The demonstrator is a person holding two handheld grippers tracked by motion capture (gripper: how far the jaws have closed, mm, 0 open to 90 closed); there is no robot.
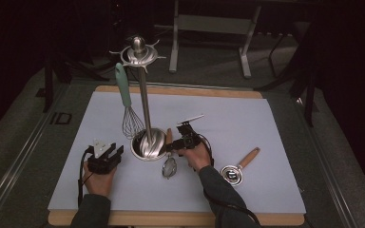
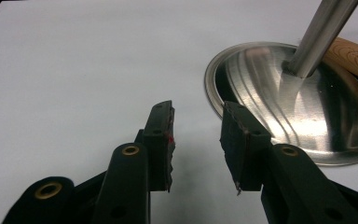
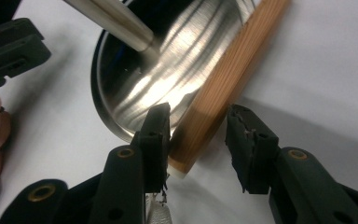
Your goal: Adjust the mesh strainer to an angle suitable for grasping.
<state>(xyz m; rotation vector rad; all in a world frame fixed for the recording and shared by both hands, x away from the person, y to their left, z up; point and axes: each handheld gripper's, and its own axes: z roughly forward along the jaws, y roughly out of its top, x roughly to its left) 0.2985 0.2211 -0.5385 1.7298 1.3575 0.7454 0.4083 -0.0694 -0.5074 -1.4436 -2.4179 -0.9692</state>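
A: Wood, a wooden handle (image 3: pixel 223 84) sits right between the right gripper (image 3: pixel 198 128) jaws; jaws part open, one pad touching or nearly touching the handle's side, the other pad clear of it with a gap; not clamped, so nothing held.

B: Long axis?

A: In the right gripper view it runs away from the jaws, up and to the right, along the rim of the steel stand base (image 3: pixel 168 70); its butt end lies nearest the jaws; handle looks to touch the base rim, can't be sure.

B: It belongs to what?

A: The strainer (image 1: pixel 169 166) lying on the white mat (image 1: pixel 247 123), mesh end toward the person, handle toward the stand; right gripper (image 1: pixel 184 142) is on it.

B: Left side?

A: Left gripper (image 2: pixel 198 140) jaws part open, empty, over bare mat just beside the base (image 2: pixel 261 93); well off the handle (image 2: pixel 354 56), which lies behind the base; right hand clearly nearer.

B: Farther back?

A: Whisk (image 1: pixel 126 102) hanging on the stand's pole (image 1: pixel 145 99); another wooden-handled tool (image 1: pixel 240 166) lies apart at right.
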